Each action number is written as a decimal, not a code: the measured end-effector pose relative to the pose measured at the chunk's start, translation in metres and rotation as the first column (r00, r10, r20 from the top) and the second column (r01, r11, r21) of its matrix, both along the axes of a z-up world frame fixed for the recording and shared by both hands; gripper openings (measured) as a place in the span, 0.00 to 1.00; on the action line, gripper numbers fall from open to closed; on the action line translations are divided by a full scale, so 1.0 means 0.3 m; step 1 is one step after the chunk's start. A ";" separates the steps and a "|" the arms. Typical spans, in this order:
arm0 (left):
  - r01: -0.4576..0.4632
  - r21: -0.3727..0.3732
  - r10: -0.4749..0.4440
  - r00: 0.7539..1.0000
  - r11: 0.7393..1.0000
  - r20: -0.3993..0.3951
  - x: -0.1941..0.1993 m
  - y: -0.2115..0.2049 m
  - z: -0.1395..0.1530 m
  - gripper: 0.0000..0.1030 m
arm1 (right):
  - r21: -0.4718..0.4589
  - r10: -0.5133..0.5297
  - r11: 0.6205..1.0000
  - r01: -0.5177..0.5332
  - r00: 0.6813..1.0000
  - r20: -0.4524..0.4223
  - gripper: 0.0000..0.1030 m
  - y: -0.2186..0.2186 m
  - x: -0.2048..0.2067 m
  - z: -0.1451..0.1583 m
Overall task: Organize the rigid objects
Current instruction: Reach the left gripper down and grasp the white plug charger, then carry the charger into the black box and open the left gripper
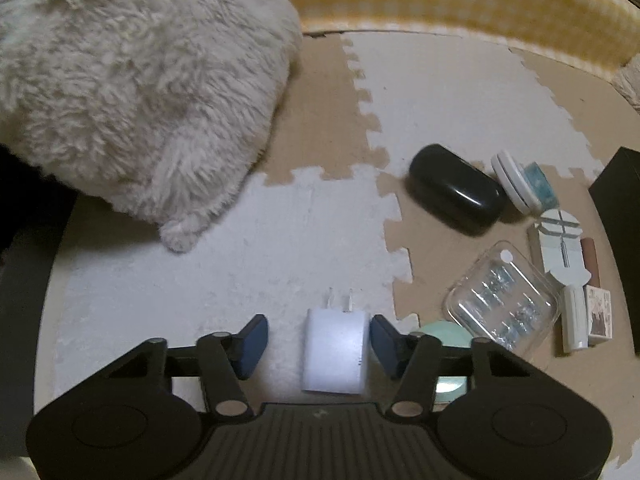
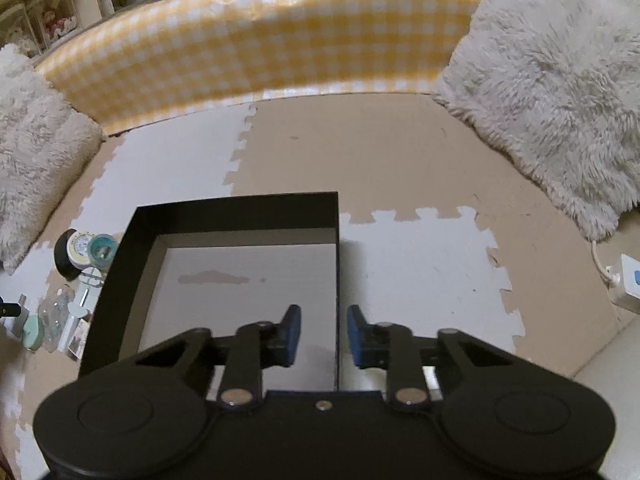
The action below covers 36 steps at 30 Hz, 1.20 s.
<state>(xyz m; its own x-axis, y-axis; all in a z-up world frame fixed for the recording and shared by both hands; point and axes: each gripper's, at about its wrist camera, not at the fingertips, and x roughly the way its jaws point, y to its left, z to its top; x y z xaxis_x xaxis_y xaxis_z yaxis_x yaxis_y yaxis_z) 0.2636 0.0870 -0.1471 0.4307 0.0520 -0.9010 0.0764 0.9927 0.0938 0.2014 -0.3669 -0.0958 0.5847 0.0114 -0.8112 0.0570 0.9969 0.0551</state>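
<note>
A white plug charger lies flat on the foam mat between the fingers of my left gripper. The jaws stand open: there is a clear gap on the left and the right pad is close beside the charger. In the right wrist view a black open box with a pale floor sits on the mat. My right gripper straddles the box's right wall, one pad inside and one outside, with a slim gap on each side. Several small items lie to the right of the charger, among them a black oval case and a clear plastic case.
Tape rolls, a mint round item, a white tool and small boxes crowd the left side of the box. Fluffy cushions and a yellow checked bumper border the mat. A power strip lies at the right.
</note>
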 end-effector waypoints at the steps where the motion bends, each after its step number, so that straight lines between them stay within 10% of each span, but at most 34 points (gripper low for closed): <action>1: 0.007 -0.004 -0.007 1.000 1.000 -0.003 0.000 -0.004 -0.004 0.47 | 0.001 0.001 1.000 -0.001 1.000 -0.005 0.15 -0.002 0.001 -0.003; 11: 0.009 -0.006 -0.009 1.000 1.000 0.000 -0.010 -0.032 0.004 0.36 | -0.025 -0.005 1.000 0.004 0.999 -0.042 0.04 -0.013 0.026 -0.027; 17: -0.001 -0.127 0.014 0.994 0.992 0.107 -0.040 -0.075 0.125 0.36 | -0.003 -0.007 1.000 0.007 0.999 -0.035 0.02 -0.017 0.022 -0.023; 36: 0.179 -0.476 -0.120 0.981 0.861 0.153 -0.146 -0.618 0.259 0.36 | -0.010 -0.010 1.000 0.010 0.999 -0.035 0.02 -0.014 0.021 -0.024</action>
<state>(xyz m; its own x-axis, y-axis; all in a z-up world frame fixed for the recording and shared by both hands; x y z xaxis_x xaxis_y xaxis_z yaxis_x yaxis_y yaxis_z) 0.2199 -0.0983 -0.0693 0.4992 -0.4523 -0.7391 0.2458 0.8918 -0.3797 0.2077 -0.3712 -0.1032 0.5561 -0.0024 -0.8311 0.0686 0.9967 0.0430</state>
